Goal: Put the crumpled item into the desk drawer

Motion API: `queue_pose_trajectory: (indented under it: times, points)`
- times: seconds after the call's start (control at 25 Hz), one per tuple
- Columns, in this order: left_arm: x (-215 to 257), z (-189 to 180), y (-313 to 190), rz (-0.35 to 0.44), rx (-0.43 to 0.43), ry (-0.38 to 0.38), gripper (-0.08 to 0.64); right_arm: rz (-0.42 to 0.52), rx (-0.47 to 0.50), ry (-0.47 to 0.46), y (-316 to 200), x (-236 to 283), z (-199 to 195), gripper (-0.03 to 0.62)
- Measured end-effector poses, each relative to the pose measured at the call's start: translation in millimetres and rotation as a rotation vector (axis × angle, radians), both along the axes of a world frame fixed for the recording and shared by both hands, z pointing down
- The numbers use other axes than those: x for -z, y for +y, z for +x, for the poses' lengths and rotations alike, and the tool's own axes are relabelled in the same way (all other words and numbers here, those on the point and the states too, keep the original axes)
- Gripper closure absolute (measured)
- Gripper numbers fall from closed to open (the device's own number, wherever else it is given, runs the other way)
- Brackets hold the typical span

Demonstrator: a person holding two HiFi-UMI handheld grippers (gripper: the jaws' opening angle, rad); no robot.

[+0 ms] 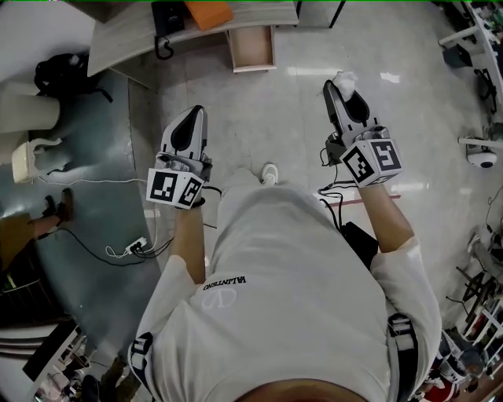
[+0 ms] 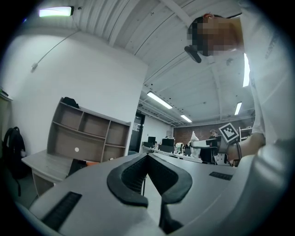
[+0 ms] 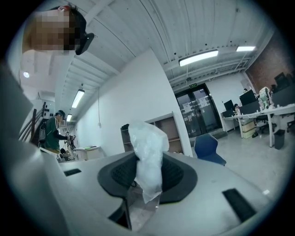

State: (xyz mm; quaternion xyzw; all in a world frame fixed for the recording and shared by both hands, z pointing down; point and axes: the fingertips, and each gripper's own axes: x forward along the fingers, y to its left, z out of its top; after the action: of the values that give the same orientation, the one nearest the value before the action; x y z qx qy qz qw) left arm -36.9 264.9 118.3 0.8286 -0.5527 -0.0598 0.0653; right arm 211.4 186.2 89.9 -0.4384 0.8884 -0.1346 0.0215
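Wearing a white shirt (image 1: 299, 314), filling the bottom of the head view, standing on a pale glossy floor (image 1: 291, 118) with one shoe (image 1: 269, 173) poking out between the arms. Starting from the left: passing a black backpack (image 1: 63, 74) slumping on the darker flooring, then a power strip (image 1: 135, 247) trailing its cables nearer in. Reaching next the grey counter (image 1: 126, 39) along the top edge, carrying an orange thing (image 1: 208, 12) (too small to name). Holding the left tongs (image 1: 195, 110) (image 2: 147, 156) level over the floor, short of the counter, tips pressing together in the left gripper view and gripping nothing. Showing the desk drawer (image 1: 253, 49) standing pulled open from the counter's front, its pale bottom facing up, ahead of and between the two tongs. Holding the right tongs (image 1: 336, 85) (image 3: 147, 162) level on the right, pads clamping on the crumpled item (image 1: 344, 77) (image 3: 148, 147), a wad of clear, whitish plastic film sticking up past the tips and hanging down between them. Having that item out over the floor, right of the open drawer and well apart from it, touching neither drawer nor counter.
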Motion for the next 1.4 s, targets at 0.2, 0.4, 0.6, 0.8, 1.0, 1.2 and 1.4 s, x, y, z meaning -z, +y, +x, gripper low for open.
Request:
queue_pose_trajectory:
  times: [0.2,0.4,0.6,0.8,1.0,1.2,1.4]
  points:
    - [-9.3,-14.4,-13.0,-0.019,0.004,0.002,0.561,-0.016,0.01,0.007,-16.8,-10.6,-17.9,0.479]
    - [-25.7,-33.9,-48.9,-0.032,-0.015,0.013,0.561,-0.037,0.018,0.044,-44.0,-33.7,-44.7,0.479]
    - [-40.5,-52.1,-110.9,-0.048,-0.054,0.025,0.561,-0.048,0.019,0.07,-87.8,-43.2,-78.0,0.479]
    - [-50.1,-62.3,-166.7,-0.061,-0.121,0.043,0.561,-0.069,0.01,0.082,-125.9,-55.0,-111.9,0.479]
    - [-73.7,-58.9,-211.9,-0.097,-0.17,0.104,0.561,-0.08,-0.01,0.086,-154.7,-66.8,-135.5,0.479]
    - [-97.2,-53.2,-246.6,-0.153,-0.186,0.152,0.561,-0.127,-0.012,0.109,-173.1,-89.9,-159.3,0.479]
    - [-115.3,-45.2,-275.0,-0.193,-0.198,0.156,0.561,-0.159,-0.004,0.151,-198.2,-110.7,-174.5,0.479]
